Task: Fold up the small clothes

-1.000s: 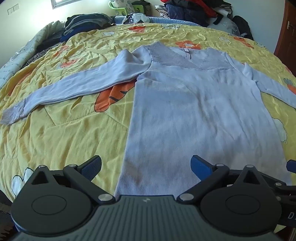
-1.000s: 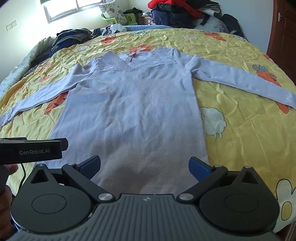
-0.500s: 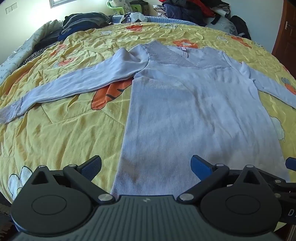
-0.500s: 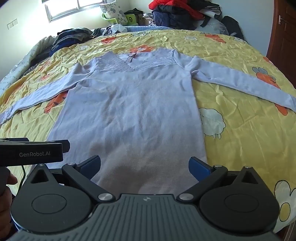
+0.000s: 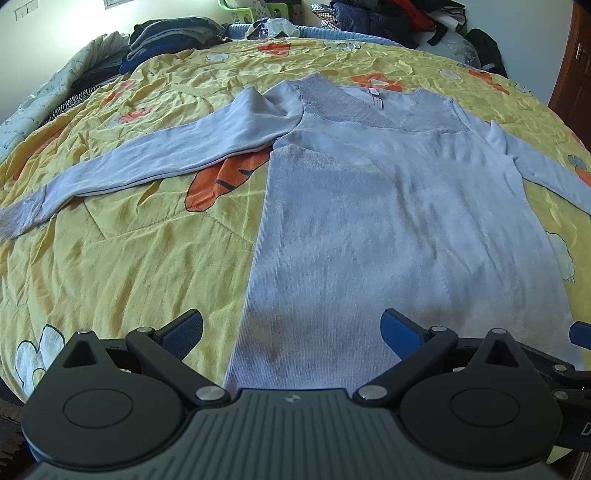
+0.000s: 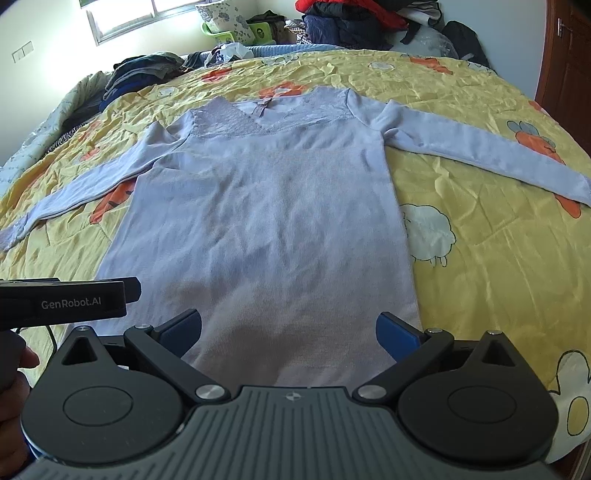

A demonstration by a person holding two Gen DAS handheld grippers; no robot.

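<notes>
L gripper (image 5: 291,326) & R gripper (image 6: 288,326) side by side, level over top (image 6: 266,221) hem, both jaws wide, empty.

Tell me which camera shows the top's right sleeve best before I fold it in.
The right wrist view: the right sleeve runs from shoulder to cuff across the yellow quilt. The left wrist view catches only its upper part before the frame edge cuts it off.

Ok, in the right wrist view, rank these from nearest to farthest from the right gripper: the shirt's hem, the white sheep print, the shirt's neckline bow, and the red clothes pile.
1. Shirt's hem, between the fingers.
2. White sheep print, right of the shirt.
3. Neckline bow, centre, farther up.
4. Red clothes pile, beyond the bed.
</notes>
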